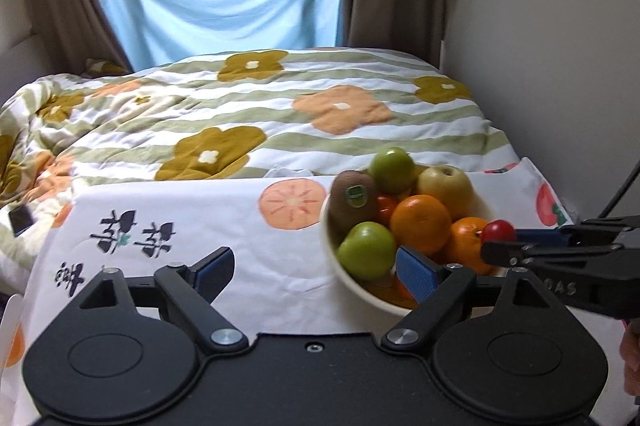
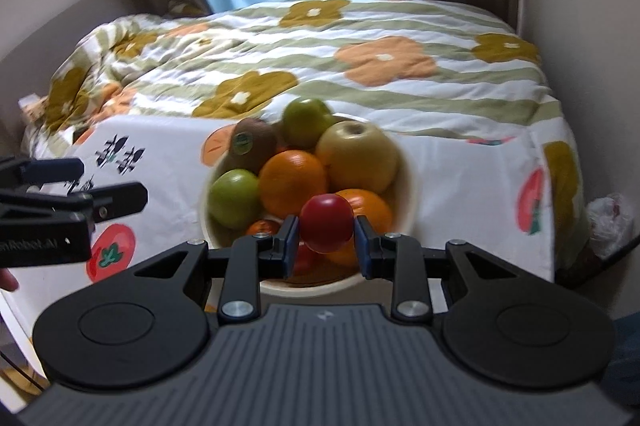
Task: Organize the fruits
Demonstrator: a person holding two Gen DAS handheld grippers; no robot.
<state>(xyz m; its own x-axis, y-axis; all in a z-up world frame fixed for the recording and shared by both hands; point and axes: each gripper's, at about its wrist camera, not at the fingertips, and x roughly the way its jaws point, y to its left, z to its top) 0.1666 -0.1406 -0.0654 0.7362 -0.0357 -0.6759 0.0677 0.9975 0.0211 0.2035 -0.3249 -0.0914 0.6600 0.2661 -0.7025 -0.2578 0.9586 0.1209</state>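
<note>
Red tomato [image 2: 327,223] sits pinched across its middle in my right tongs [image 2: 326,246], soft, easily bruised; left tongs [image 1: 316,272] gape empty.

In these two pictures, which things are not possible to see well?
- Bottom of the bowl: hidden under piled fruit in both views.
- Small red-orange fruit: right wrist view, mostly behind the right gripper; kind unclear.
- Kiwi sticker text: too small.
- Left gripper hides the bowl's near rim in the left wrist view.
</note>
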